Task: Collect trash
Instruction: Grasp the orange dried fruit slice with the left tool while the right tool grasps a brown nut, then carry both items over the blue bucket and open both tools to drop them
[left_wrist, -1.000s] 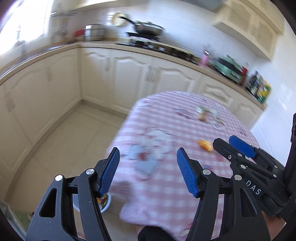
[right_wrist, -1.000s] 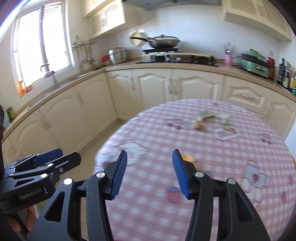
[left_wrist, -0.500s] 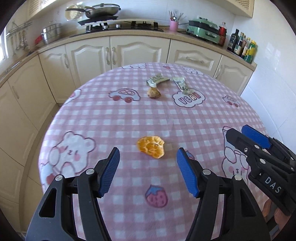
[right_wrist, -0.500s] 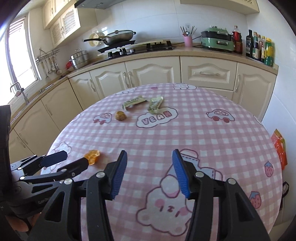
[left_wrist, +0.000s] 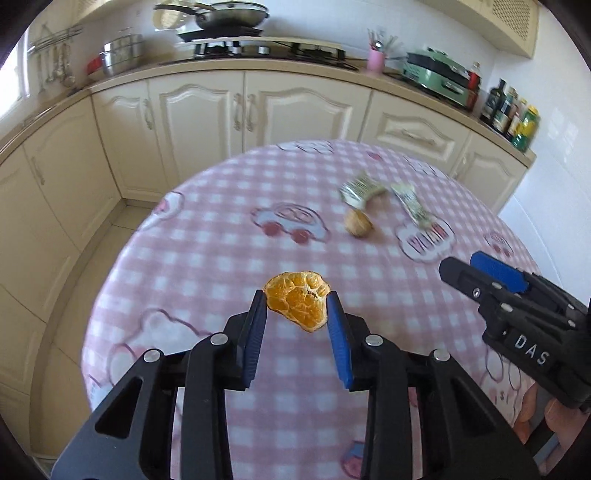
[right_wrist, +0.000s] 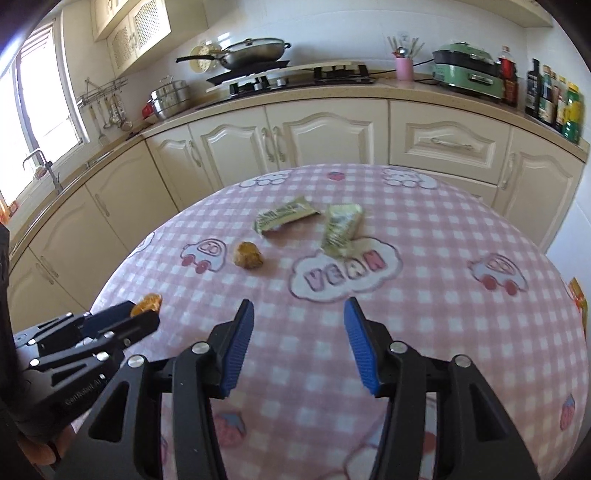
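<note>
An orange peel (left_wrist: 297, 304) lies on the pink checked tablecloth (left_wrist: 207, 258) of the round table. My left gripper (left_wrist: 296, 297) is closing its jaws on the peel, and both blue pads touch its sides. The right wrist view shows the peel (right_wrist: 147, 302) at the tip of the left gripper (right_wrist: 136, 317). My right gripper (right_wrist: 298, 306) hovers open over bare cloth with nothing between its fingers; it also shows at the right (left_wrist: 460, 264). Farther back lie a brown scrap (right_wrist: 248, 255) and two green-and-white wrappers (right_wrist: 284, 218) (right_wrist: 341, 225).
Cream cabinets (right_wrist: 325, 136) run behind and to the left of the table. Their counter carries a stove with a pan (right_wrist: 255, 51), a pink cup, a green cooker (right_wrist: 465, 66) and bottles. Tiled floor (left_wrist: 107, 236) lies to the left. An orange packet (right_wrist: 578, 299) shows beyond the table's right edge.
Both views have swung from the cabinets and floor onto the table. My left gripper has come down around the orange peel and narrowed its jaws onto it. The right gripper's gap is unchanged.
</note>
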